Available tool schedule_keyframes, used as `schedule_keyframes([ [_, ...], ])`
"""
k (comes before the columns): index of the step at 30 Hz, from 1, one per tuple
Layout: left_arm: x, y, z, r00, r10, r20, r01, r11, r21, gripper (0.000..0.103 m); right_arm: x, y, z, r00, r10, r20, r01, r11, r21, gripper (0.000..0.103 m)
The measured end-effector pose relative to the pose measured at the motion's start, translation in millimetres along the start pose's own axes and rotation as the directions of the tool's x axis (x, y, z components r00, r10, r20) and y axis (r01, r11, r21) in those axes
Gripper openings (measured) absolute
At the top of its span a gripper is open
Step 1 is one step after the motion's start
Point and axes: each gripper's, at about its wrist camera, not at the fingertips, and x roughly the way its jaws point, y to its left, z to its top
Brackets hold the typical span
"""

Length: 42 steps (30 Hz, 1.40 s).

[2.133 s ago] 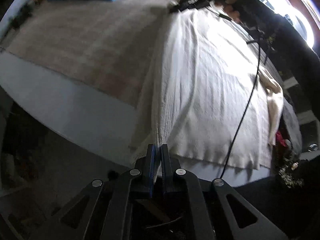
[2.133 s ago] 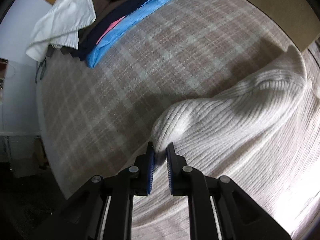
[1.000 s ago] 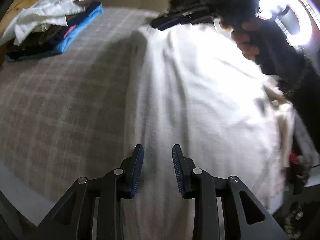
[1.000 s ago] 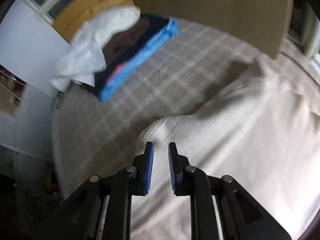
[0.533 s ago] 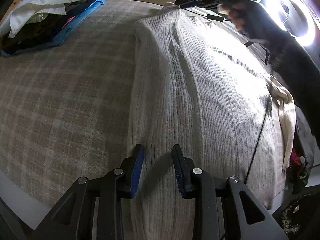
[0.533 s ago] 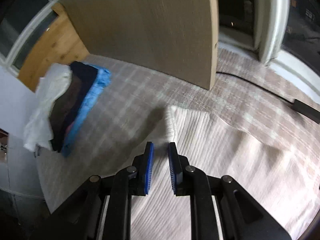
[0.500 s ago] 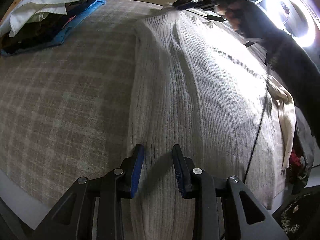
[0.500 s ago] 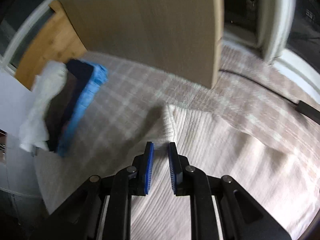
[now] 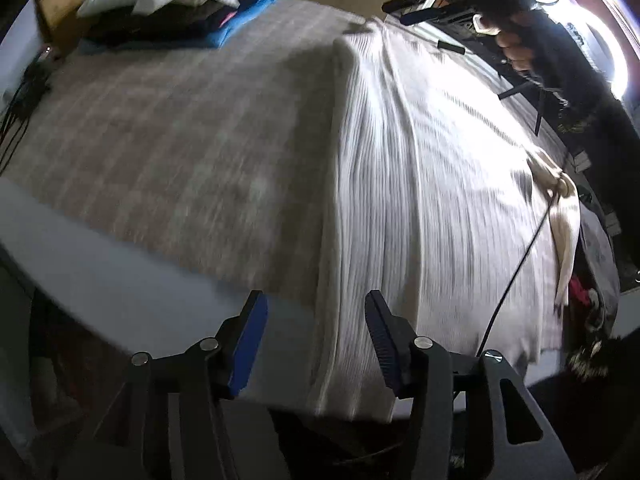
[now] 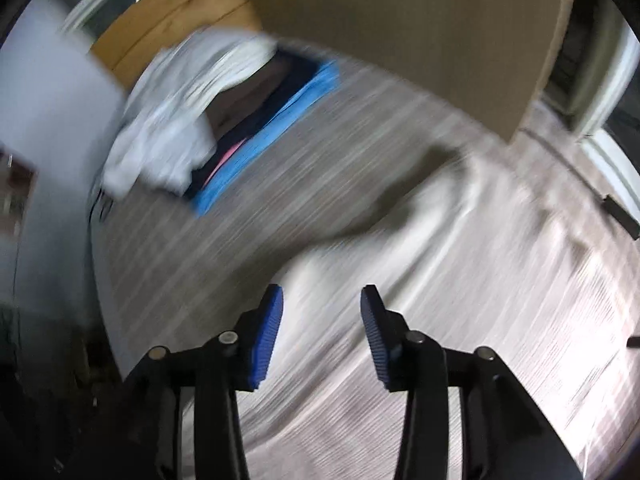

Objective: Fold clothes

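The white ribbed sweater (image 9: 432,184) lies spread on the plaid bed (image 9: 172,136). The left gripper (image 9: 316,340) and right gripper (image 10: 320,332) hang above it, jaws opening, gripping nothing. At eleven o'clock sits a blurry, probably folded, clothes pile (image 9: 172,12).

No text, label, brand, number or sign can be read in either view.

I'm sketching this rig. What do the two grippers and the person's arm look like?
Both the left gripper and right gripper are black, angular frames with silver bolts; their fingers carry ridged blue pads. The person's sleeve is dark, and a thin black cable runs nearby.
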Motion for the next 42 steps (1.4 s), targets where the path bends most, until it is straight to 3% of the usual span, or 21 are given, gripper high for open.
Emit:
schedule_keyframes([
  [3, 15, 3, -8, 1.0, 0.019, -0.01, -0.019, 1.0, 0.011, 0.049, 23, 34, -11, 0.997, -0.011, -0.071, 0.009, 1.0, -0.021, 0.043],
  [6, 22, -1, -13, 1.0, -0.011, -0.009, 0.011, 0.999, 0.037, 0.049, 47, 43, -7, 0.991, -0.063, -0.12, 0.067, 0.997, 0.033, 0.043],
  [10, 29, -9, -18, 0.999, -0.046, -0.012, 0.047, 0.996, 0.073, 0.049, 63, 47, 11, 0.979, -0.155, -0.133, 0.168, 0.982, 0.089, 0.043],
  [12, 32, -11, -20, 0.998, -0.061, -0.015, 0.062, 0.994, 0.091, 0.049, 74, 48, 18, 0.963, -0.214, -0.163, 0.23, 0.97, 0.084, 0.043],
  [16, 32, -13, -21, 0.999, -0.055, -0.003, 0.054, 0.988, 0.142, 0.049, 91, 40, 22, 0.934, -0.283, -0.216, 0.307, 0.948, 0.086, 0.043],
  [18, 30, -10, -22, 0.998, -0.065, 0.008, 0.063, 0.989, 0.134, 0.049, 92, 32, 19, 0.935, -0.283, -0.213, 0.311, 0.944, 0.108, 0.043],
  [20, 28, -5, -24, 0.997, -0.08, 0.023, 0.077, 0.99, 0.116, 0.046, 91, 24, 14, 0.942, -0.265, -0.208, 0.295, 0.946, 0.131, 0.029],
  [22, 27, 0, -25, 0.996, -0.082, 0.026, 0.079, 0.992, 0.102, 0.016, 85, 18, 11, 0.949, -0.25, -0.193, 0.279, 0.95, 0.139, 0.021],
  [23, 25, 2, -26, 0.996, -0.085, 0.031, 0.082, 0.991, 0.103, 0.013, 81, 14, 9, 0.954, -0.236, -0.186, 0.265, 0.953, 0.149, 0.016],
  [25, 19, 4, -26, 0.995, -0.092, 0.042, 0.087, 0.99, 0.111, 0.011, 72, 2, 5, 0.973, -0.16, -0.168, 0.194, 0.958, 0.211, 0.013],
  [28, 6, -2, -30, 0.994, -0.084, 0.072, 0.071, 0.984, 0.163, 0.011, 41, -25, -9, 0.997, -0.012, -0.07, 0.033, 0.951, 0.306, 0.012],
  [31, -5, -27, -20, 0.991, -0.086, 0.099, 0.059, 0.965, 0.255, 0.011, 13, -57, -30, 0.997, 0.078, 0.018, -0.079, 0.919, 0.386, 0.011],
  [34, -10, -77, -22, 0.988, -0.094, 0.125, 0.04, 0.925, 0.377, 0.009, -12, -91, -58, 0.988, 0.124, 0.089, -0.151, 0.875, 0.46, 0.011],
  [37, -1, -107, -20, 0.989, -0.116, 0.089, 0.059, 0.872, 0.485, 0.008, -30, -116, -84, 0.982, 0.134, 0.134, -0.184, 0.846, 0.5, 0.011],
  [42, 36, -143, -25, 0.996, -0.088, -0.027, 0.088, 0.809, 0.581, 0.012, -7, -129, -108, 0.996, 0.054, 0.078, -0.087, 0.841, 0.534, 0.013],
])
